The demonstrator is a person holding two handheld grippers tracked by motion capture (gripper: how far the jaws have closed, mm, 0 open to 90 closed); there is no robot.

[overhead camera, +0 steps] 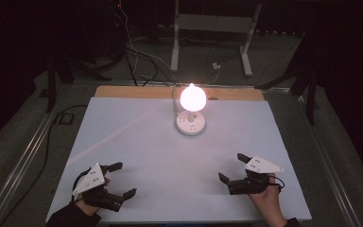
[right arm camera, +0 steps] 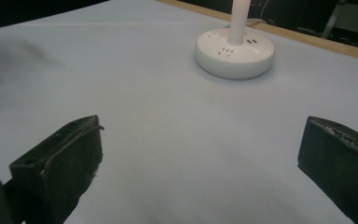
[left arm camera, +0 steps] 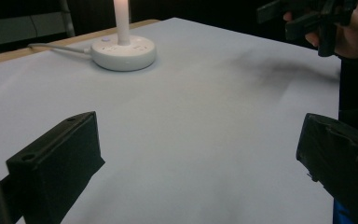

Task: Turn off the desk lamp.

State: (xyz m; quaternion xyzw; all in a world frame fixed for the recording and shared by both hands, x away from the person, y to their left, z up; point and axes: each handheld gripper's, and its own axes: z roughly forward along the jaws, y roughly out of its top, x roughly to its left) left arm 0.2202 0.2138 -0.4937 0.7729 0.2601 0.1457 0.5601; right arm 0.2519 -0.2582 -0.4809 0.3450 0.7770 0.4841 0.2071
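Near the far edge of the counter (overhead camera: 123,142), about midway along it, a lit lamp (overhead camera: 192,98) stands on a round white base (overhead camera: 191,123) whose top carries socket holes; the bulb glows bright enough to wash out its own outline, and a white cord runs from the base toward the far edge and off the counter. A pale sheet covers most of the counter, leaving a strip of bare wood along the far edge. At the near left corner, the left tongs (overhead camera: 118,179) are held in a hand (overhead camera: 82,208) with a dark sleeve, the grey three-cornered plate on top, jaws spread wide with nothing between them. At the near right corner, the right tongs (overhead camera: 231,167) sit in the other hand (overhead camera: 264,198), likewise spread wide and empty. Both pairs are well apart from the lamp and from each other. From the left gripper view, the two black jaws rise at either side of the picture with bare sheet between them, the lamp's base (left arm camera: 123,52) lies ahead toward the upper left, and the right tongs (left arm camera: 307,21) appear at the upper right. From the right gripper view, the jaws stand equally far apart, and the base (right arm camera: 235,52) sits ahead toward the upper right. Beyond the counter, on the dark floor, stand a white frame (overhead camera: 212,28) and loose cables (overhead camera: 137,61).
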